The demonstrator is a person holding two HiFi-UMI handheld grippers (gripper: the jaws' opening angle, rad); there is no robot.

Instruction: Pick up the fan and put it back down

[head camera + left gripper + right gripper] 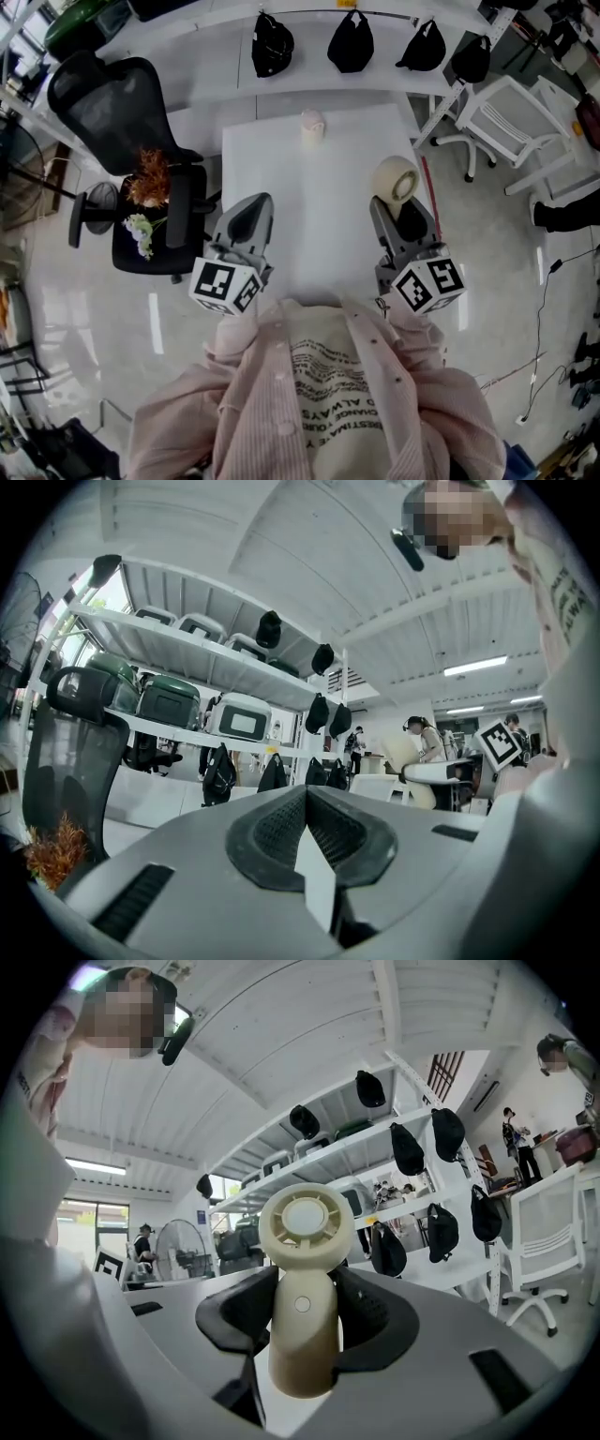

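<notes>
A cream hand-held fan (pixel 305 1288) with a round head and a thick handle sits between the jaws of my right gripper (pixel 305 1321), which is shut on its handle. In the head view the fan (pixel 396 178) rises from my right gripper (pixel 400 220) above the right edge of the white table (pixel 319 211). My left gripper (pixel 246 217) hovers over the table's left edge. Its dark pads (pixel 281 832) meet with nothing between them in the left gripper view, so my left gripper (pixel 307 829) is shut and empty.
A small pale object (pixel 312 127) stands at the table's far end. A black mesh office chair (pixel 131 141) holding flowers (pixel 148 178) sits left of the table. Black caps (pixel 351 41) hang along a white shelf behind. A white chair (pixel 511 122) stands to the right.
</notes>
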